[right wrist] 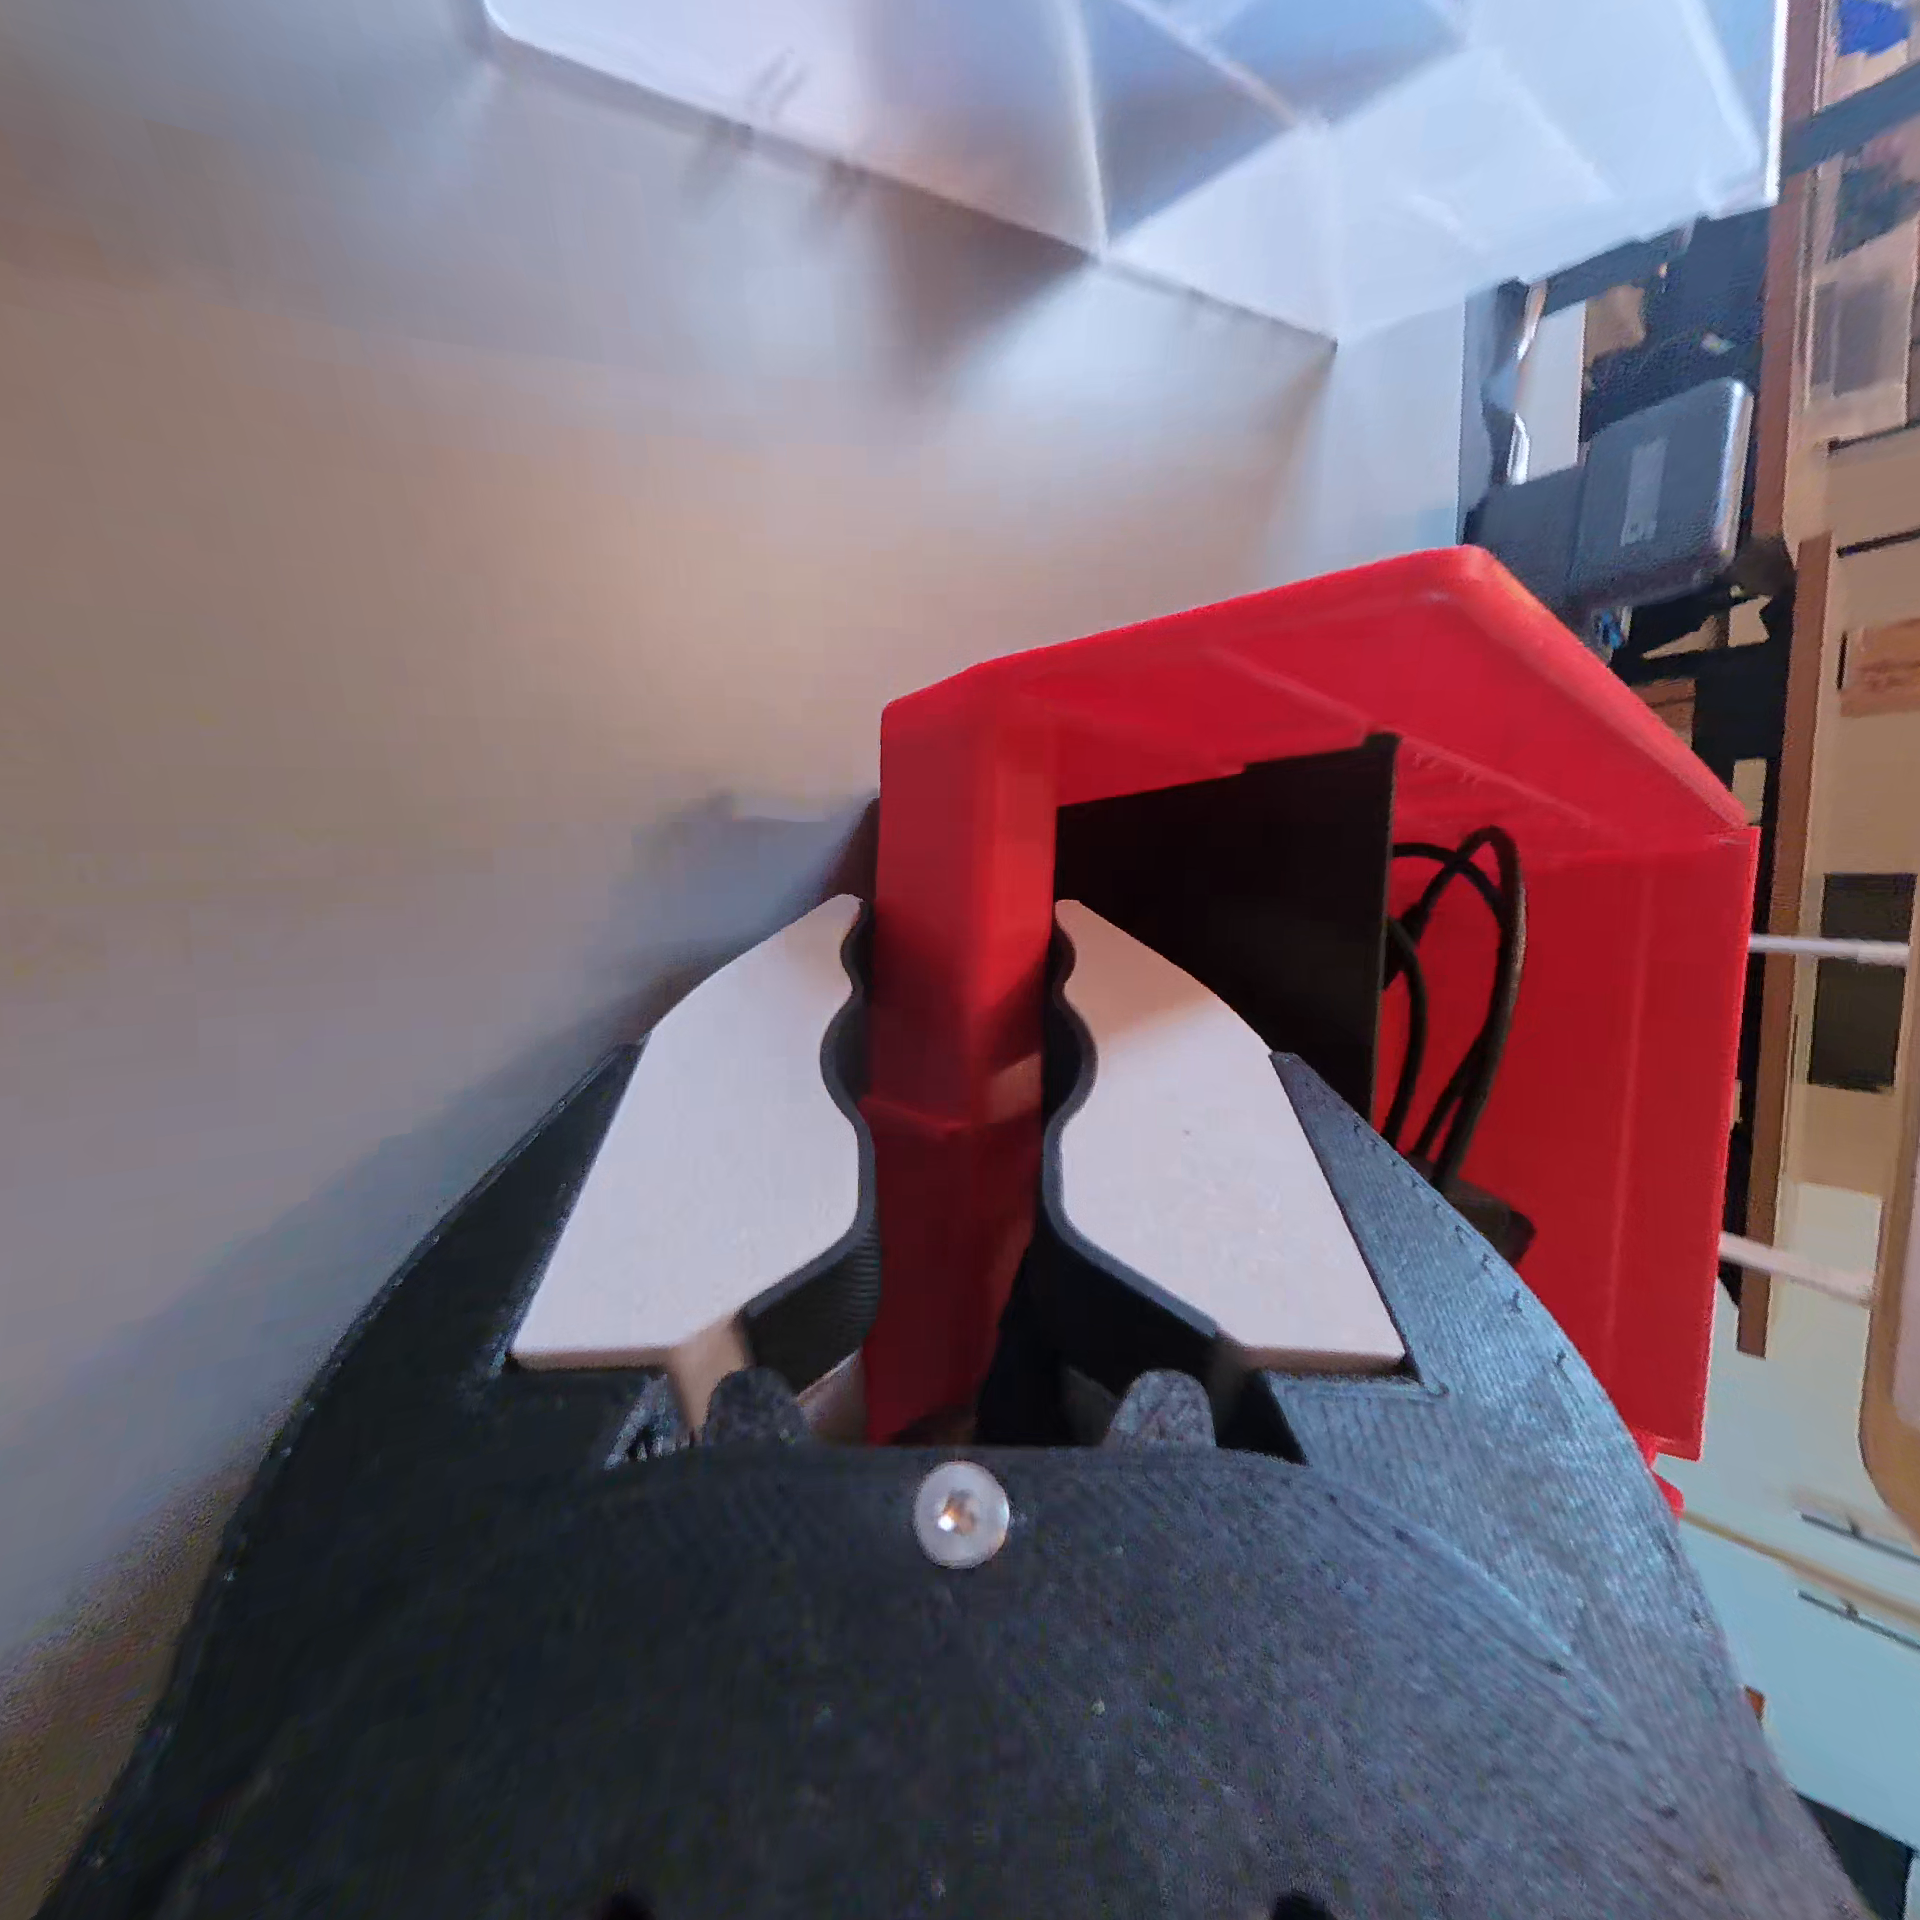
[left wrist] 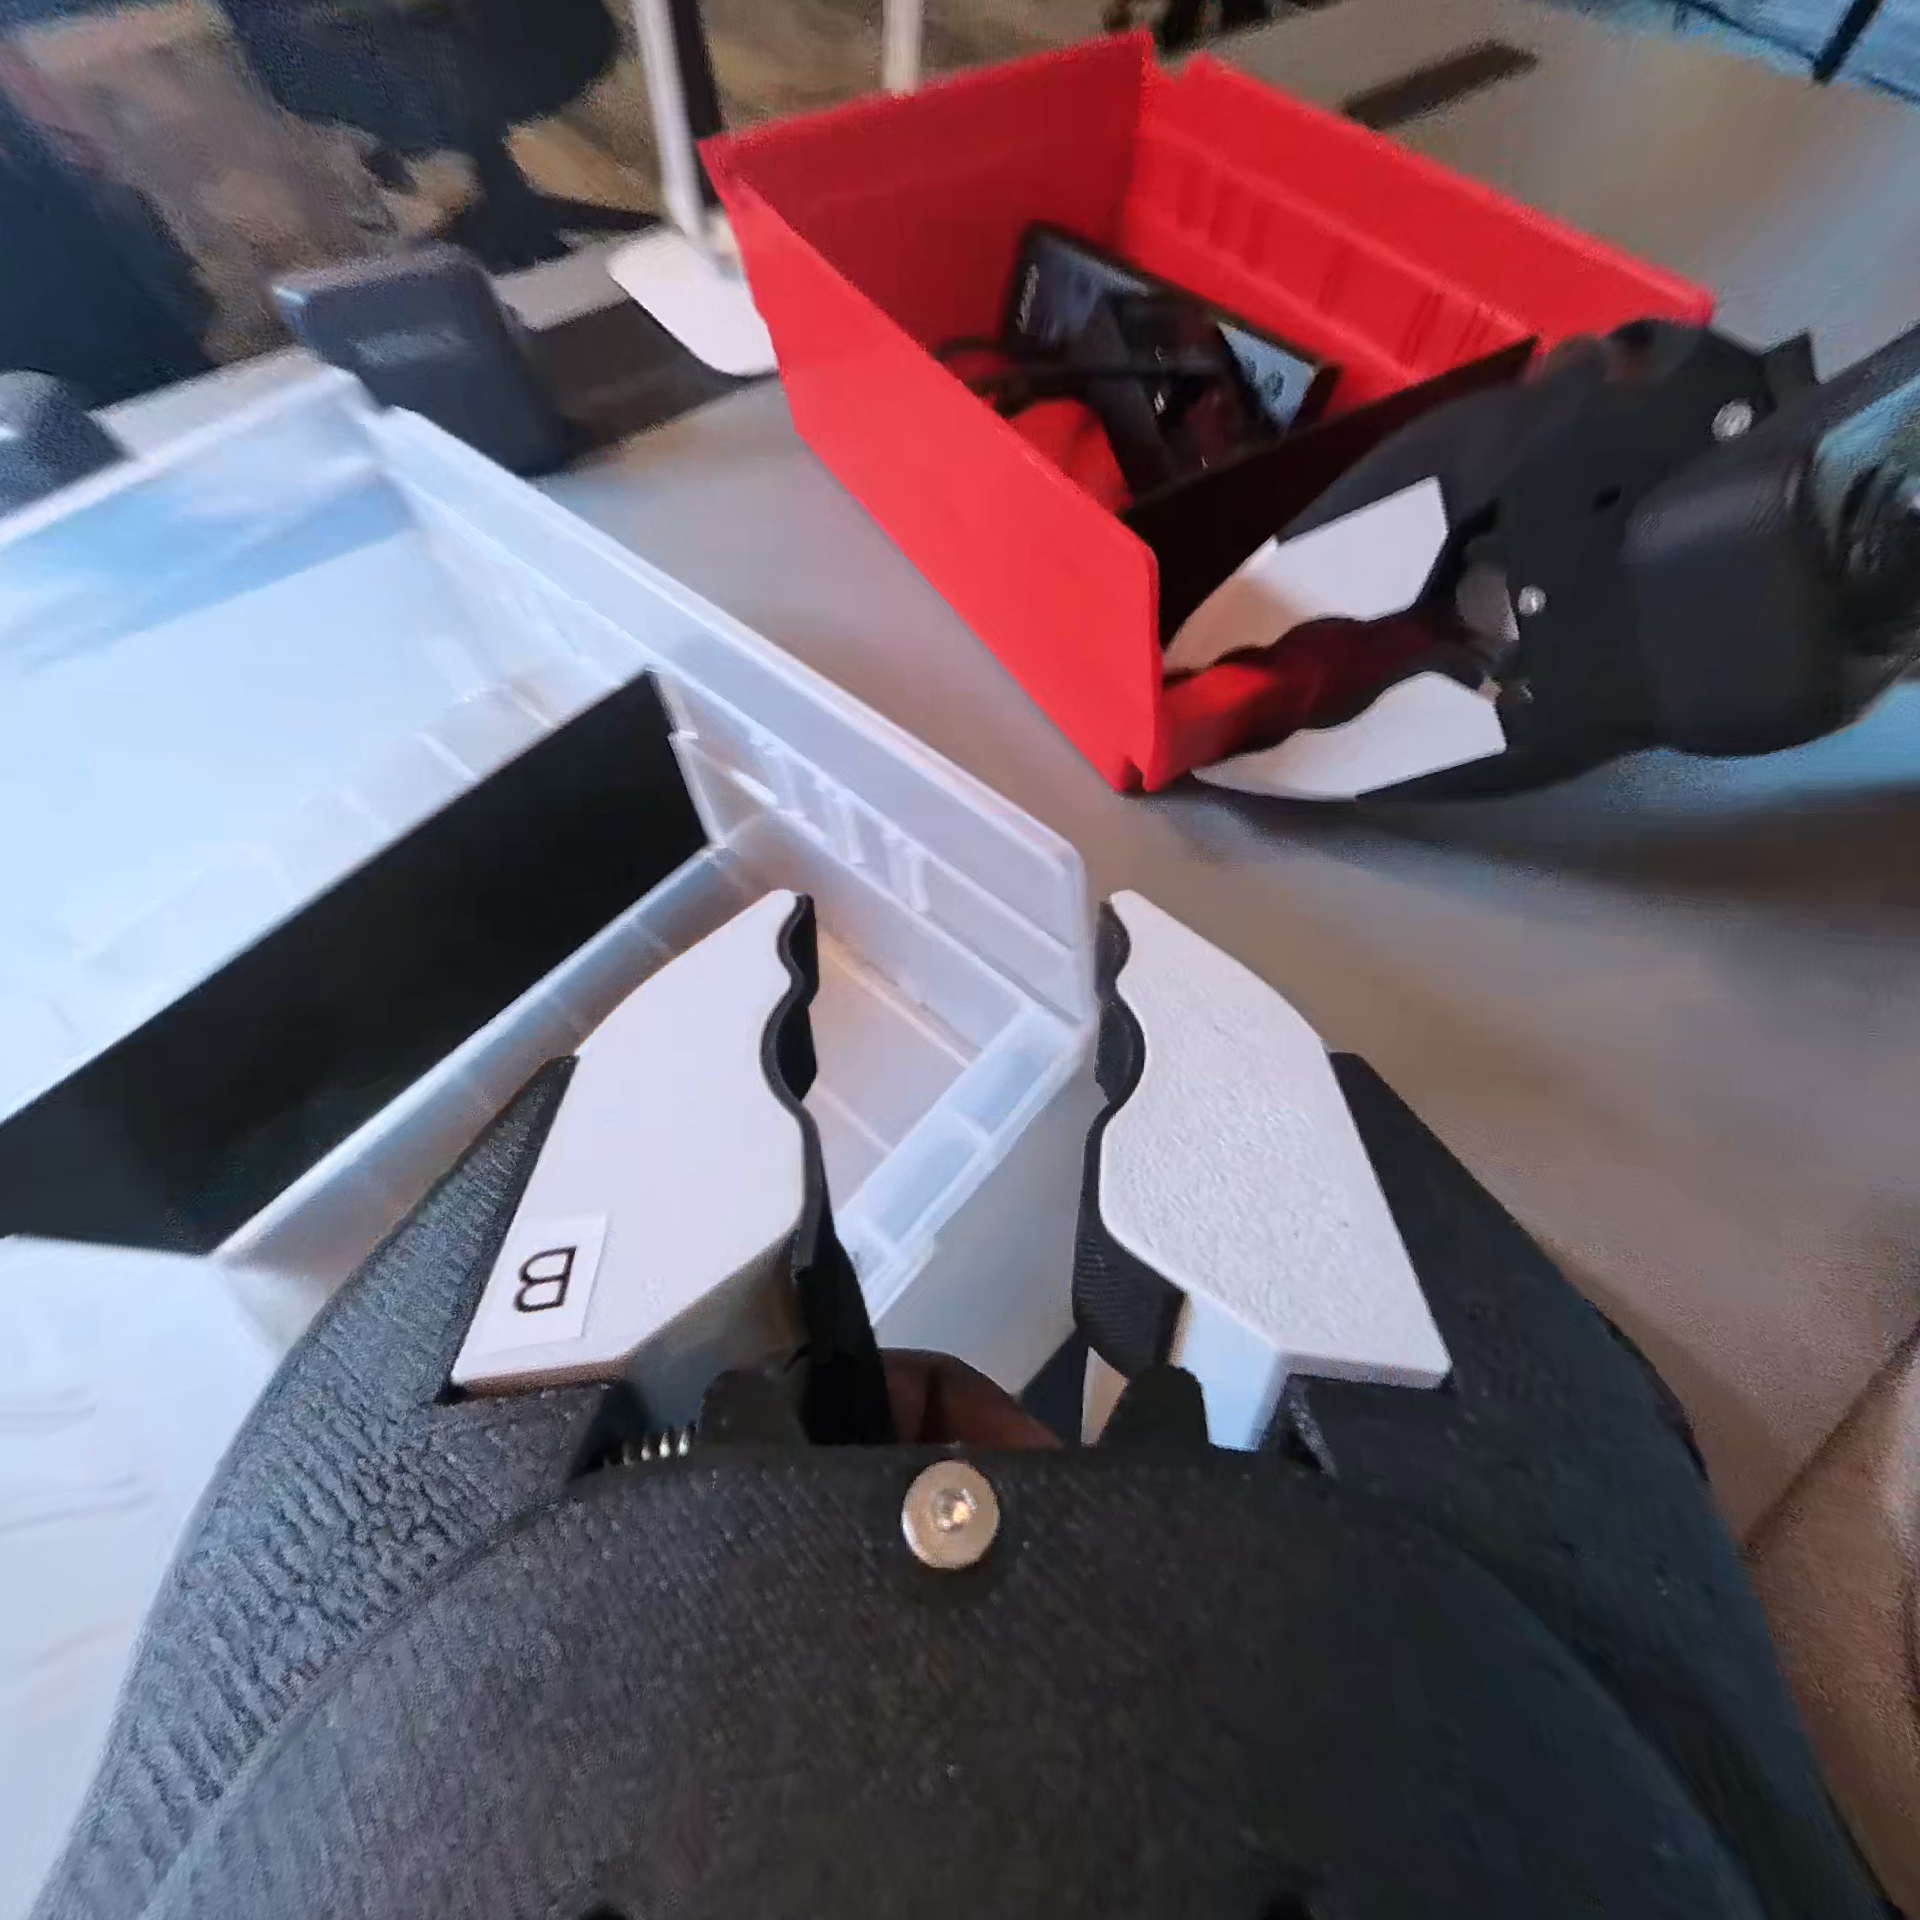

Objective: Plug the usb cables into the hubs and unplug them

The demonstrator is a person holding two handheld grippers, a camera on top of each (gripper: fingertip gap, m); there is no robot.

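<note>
Two bins, two grippers: I am clamping the red bin's corner with my right, and my left is hanging released over the white bin.

Counting one red bin [left wrist: 935, 436], one translucent white bin [left wrist: 343, 665], one black divider [right wrist: 1247, 894] in the red one, and one in the white. My right gripper [right wrist: 956, 925] is pinching the red bin's front corner wall, pads pressing on both faces; my left gripper [left wrist: 951, 920] is spreading its fingers over the white bin's near corner, gripping nothing. Grey table [left wrist: 1455, 1039] is lying open between the bins. Black cables [right wrist: 1455, 935] and flat black devices [left wrist: 1122, 322], possibly the hubs, are sitting behind the red bin's divider; blur is hiding their number and any plugs.
</note>
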